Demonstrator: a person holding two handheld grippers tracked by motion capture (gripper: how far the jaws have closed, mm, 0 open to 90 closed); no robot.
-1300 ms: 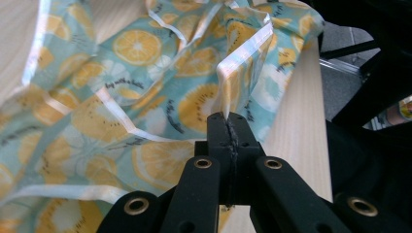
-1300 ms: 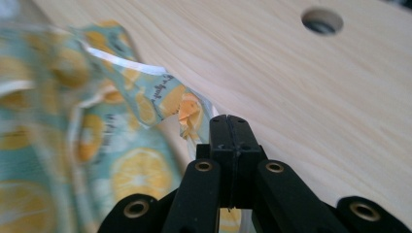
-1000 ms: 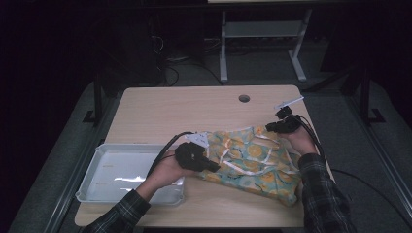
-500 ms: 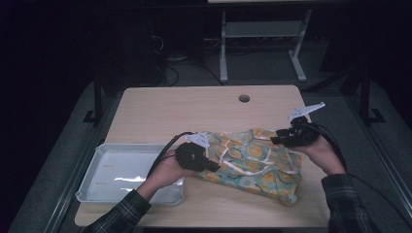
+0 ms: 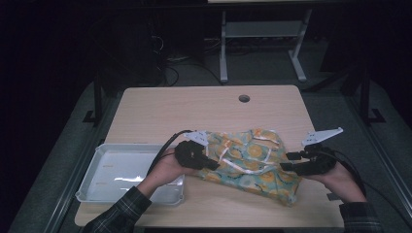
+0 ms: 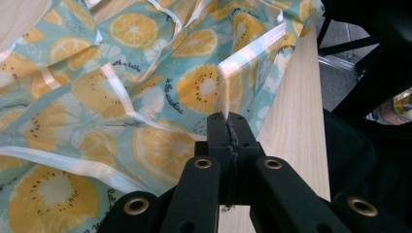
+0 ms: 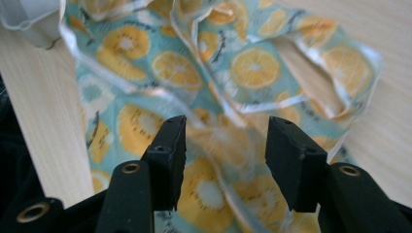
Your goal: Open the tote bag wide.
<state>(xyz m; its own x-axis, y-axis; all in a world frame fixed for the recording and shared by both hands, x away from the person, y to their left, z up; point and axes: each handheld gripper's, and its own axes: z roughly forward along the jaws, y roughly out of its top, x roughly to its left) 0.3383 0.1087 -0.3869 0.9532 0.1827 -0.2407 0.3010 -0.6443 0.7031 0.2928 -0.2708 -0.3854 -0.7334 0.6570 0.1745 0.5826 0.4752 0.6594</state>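
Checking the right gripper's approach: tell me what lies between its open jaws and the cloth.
Nothing. In the right gripper view the right gripper hangs open just above the lemon-print cloth, with only air in the gap and no fold between the jaws.

A light wooden table [image 5: 160, 109] carries a round cable hole [image 5: 244, 98] near its far edge. A shallow white tray [image 5: 97, 167] rests on the near left corner of the table, its near rim close to the table edge. Behind the table, on the grey floor [image 5: 335, 104], stands a pale metal frame [image 5: 262, 34] with two splayed legs.
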